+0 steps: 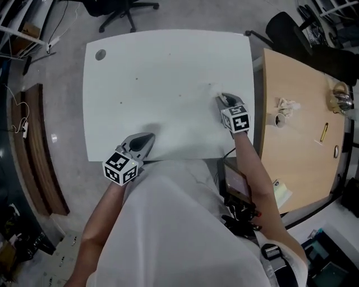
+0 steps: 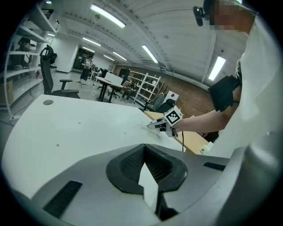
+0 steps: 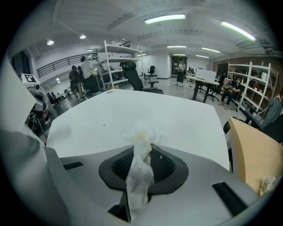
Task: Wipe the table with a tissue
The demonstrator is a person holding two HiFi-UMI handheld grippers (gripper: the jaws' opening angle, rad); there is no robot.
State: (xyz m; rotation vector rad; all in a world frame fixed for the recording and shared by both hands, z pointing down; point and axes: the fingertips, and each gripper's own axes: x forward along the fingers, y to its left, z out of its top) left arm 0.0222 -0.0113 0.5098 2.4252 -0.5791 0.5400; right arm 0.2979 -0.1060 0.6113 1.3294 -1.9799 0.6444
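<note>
The white table (image 1: 168, 67) fills the middle of the head view. My right gripper (image 1: 220, 98) rests near the table's right edge and is shut on a crumpled white tissue (image 3: 140, 132). The tissue bunches out past the fingertips onto the tabletop (image 3: 146, 114). In the left gripper view the right gripper (image 2: 152, 126) lies low on the table with its marker cube up. My left gripper (image 1: 147, 138) sits at the table's front edge. Its jaws (image 2: 148, 176) stand together with nothing held. Small dark specks (image 1: 136, 78) dot the tabletop.
A round grommet hole (image 1: 100, 55) sits in the table's far left corner. A wooden desk (image 1: 303, 157) adjoins on the right, with crumpled tissues (image 1: 286, 105) and a pen (image 1: 324, 132) on it. An office chair (image 1: 120, 8) stands beyond the table. A wooden bench (image 1: 33, 146) lies on the left.
</note>
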